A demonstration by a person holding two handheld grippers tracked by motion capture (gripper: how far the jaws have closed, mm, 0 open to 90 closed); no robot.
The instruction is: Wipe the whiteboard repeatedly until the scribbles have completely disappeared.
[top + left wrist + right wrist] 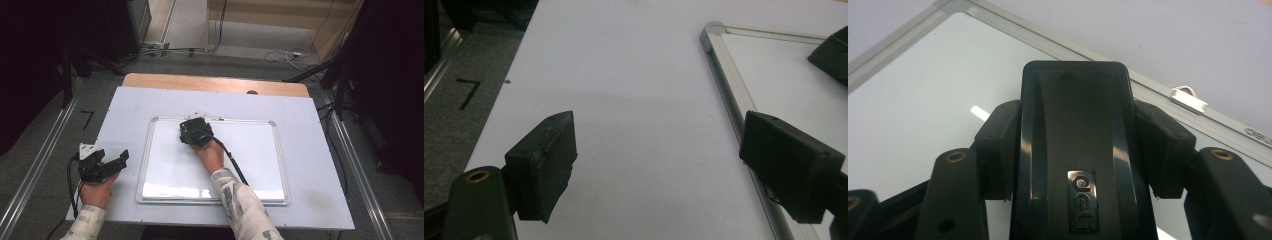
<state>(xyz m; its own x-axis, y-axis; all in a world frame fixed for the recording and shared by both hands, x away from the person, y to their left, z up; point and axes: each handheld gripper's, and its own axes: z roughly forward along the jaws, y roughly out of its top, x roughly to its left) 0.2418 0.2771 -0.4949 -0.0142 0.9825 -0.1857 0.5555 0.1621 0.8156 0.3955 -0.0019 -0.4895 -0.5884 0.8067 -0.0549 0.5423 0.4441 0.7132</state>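
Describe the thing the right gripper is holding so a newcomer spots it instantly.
Find the silver-framed whiteboard lying flat on the white table. Near its far edge, the right gripper is shut on a black eraser. It is glossy, rounded-rectangular, with a small logo badge, the one dark block on the white board.

Clearance: open table left of the whiteboard; upper board area occupied.

The whiteboard (165, 185) frame forms a low raised edge on the table (310, 200). The right gripper (195, 132), closed on a black eraser (1075, 145), blocks the board's top-left area. The left gripper (102, 162) sits beside the left frame edge; lower and right board surface lies open.
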